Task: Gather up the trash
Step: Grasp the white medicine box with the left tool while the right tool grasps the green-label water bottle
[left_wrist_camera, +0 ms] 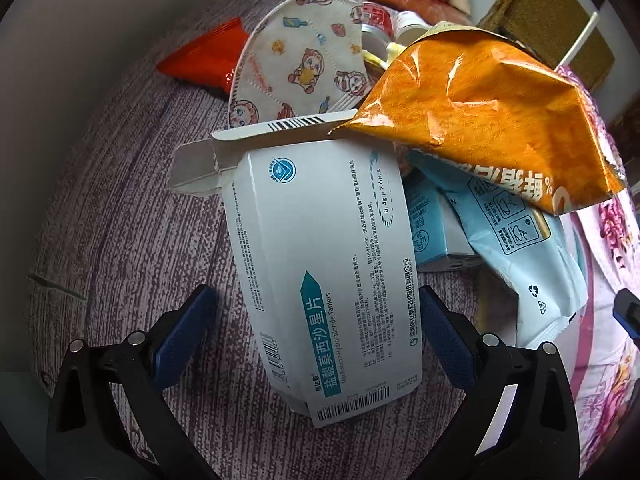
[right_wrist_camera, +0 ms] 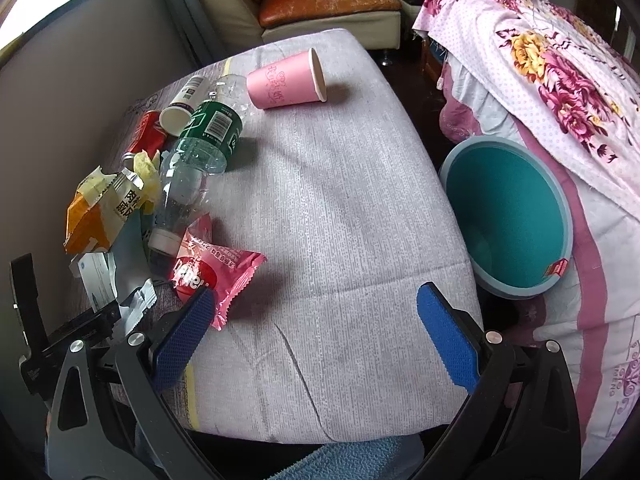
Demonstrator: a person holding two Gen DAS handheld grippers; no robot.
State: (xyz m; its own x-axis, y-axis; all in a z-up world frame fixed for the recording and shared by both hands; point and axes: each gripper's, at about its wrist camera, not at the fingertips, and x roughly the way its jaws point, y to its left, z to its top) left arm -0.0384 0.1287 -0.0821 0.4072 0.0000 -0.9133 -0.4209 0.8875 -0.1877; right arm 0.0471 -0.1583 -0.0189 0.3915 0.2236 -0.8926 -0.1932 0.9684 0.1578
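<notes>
White cardboard fills the left wrist view: a flattened tablet box [left_wrist_camera: 320, 264] lies on the grey-mauve table [left_wrist_camera: 132, 216], and the left claw [left_wrist_camera: 316, 332] straddles its near end, blue pads [left_wrist_camera: 186, 332] spread wide, one on each side. The right pad looks right at the box edge, the left one shows a gap, so this claw is released, nothing clamped yet. At 1 o'clock from the box an orange snack bag [left_wrist_camera: 484, 120] overhangs its open flap; at 12 o'clock a cartoon-print face mask [left_wrist_camera: 304, 56] leans behind it, and a pale blue wrapper [left_wrist_camera: 516, 248] sprawls at 3 o'clock.

Over to the right wrist view: the right claw [right_wrist_camera: 312, 332] hangs released over bare table, holding nothing. A pink snack packet [right_wrist_camera: 218, 268] sits just past its left pad at 10 o'clock, a clear bottle with green label [right_wrist_camera: 200, 152] farther back, a pink paper cup [right_wrist_camera: 286, 80] on its side at 12 o'clock. The teal bin [right_wrist_camera: 508, 216] waits off the table edge at 2 o'clock; only a small red scrap shows near its rim.

I'd call this the reach-and-grasp on the box, very early in the job. Next: pinch the box without crushing it flat, lift it clear of the orange bag, carry it across to the bin.
</notes>
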